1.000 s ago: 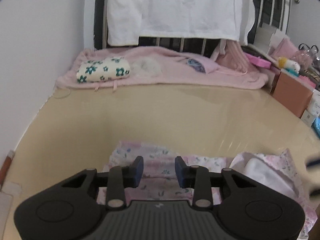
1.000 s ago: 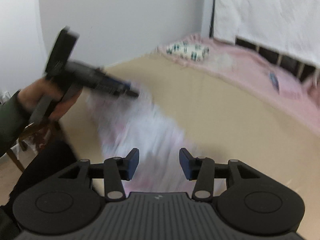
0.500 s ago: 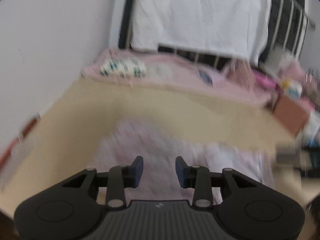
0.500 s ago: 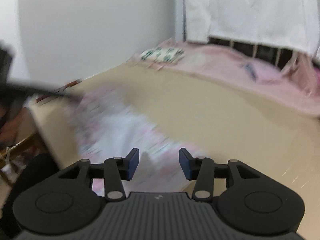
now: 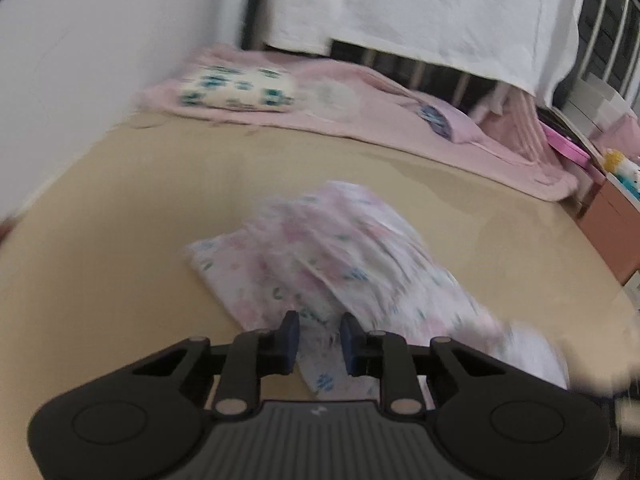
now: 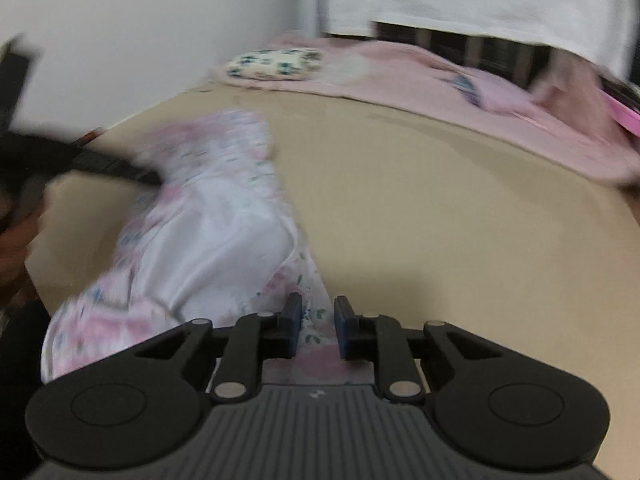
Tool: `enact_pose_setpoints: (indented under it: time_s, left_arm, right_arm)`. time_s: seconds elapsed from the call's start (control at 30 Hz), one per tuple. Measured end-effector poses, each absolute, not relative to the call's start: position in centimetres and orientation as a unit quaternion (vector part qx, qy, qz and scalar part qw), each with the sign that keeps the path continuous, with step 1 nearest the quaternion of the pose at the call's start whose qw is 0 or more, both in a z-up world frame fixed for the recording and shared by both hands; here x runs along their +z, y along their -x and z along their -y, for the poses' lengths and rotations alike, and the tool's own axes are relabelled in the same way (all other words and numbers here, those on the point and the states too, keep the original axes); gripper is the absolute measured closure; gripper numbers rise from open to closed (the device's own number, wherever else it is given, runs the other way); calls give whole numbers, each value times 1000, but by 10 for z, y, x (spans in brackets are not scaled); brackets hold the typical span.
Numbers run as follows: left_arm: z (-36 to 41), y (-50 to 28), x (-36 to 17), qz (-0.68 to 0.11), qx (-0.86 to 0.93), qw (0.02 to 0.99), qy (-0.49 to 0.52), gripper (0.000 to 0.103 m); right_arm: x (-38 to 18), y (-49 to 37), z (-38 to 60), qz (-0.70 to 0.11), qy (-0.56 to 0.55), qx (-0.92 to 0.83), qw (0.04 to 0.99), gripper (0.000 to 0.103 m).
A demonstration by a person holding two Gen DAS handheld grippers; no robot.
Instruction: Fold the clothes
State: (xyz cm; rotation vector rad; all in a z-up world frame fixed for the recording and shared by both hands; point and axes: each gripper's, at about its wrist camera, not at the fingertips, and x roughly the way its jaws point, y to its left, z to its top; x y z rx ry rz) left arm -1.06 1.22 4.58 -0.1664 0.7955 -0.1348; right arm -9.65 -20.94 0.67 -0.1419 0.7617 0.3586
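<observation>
— Well, where's the white floral-print cotton garment (image 5: 332, 256)?
— Crumpled mid-frame on the tan bed. Left tool (image 5: 319, 338) and right tool (image 6: 316, 326) are both closing, cloth between their jaws.

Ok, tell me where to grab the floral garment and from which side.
Grip the floral garment at its near hem, coming in low from the front edge of the tan table. The fabric lies thin and flat there, while the middle is bunched up. Both the left gripper and the right gripper are closing with that edge between their jaws.
</observation>
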Motion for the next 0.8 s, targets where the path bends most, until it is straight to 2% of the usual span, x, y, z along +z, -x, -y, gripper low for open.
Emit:
enact_pose_setpoints:
  time_s: [0.1,0.17,0.2,0.23,0.27,0.3,0.37,0.5,0.6,0.8]
  left_arm:
    - [2,-26,49,-394,-95,910,84,85]
    - [-8,-14,67,-363,-108,921,97,85]
    - [-19,4,77,-334,-115,930,105,81]
    - [-31,26,85,-316,-118,934,117,71]
    - [-43,49,91,-303,-119,936,131,68]
    - [-54,75,95,-292,-120,936,154,64]
    - [-67,126,97,-278,-123,933,194,64]
    - [-31,186,77,-311,-102,925,192,61]
    - [0,201,56,-311,-80,931,171,52]
    - [27,189,42,-314,-106,929,162,46]
  right_arm:
    - [15,122,205,-364,24,167,916,80]
    - [33,139,217,-319,15,175,931,80]
    - [42,148,224,-293,16,177,939,75]
    - [50,156,232,-272,23,178,945,70]
    - [56,161,242,-259,27,181,949,63]
    - [57,164,249,-253,25,189,949,62]
    - [52,162,259,-261,2,218,940,62]
    - [26,147,247,-297,-22,251,921,62]
    - [14,141,236,-304,-18,243,921,63]
    - [8,155,241,-300,-61,226,925,63]
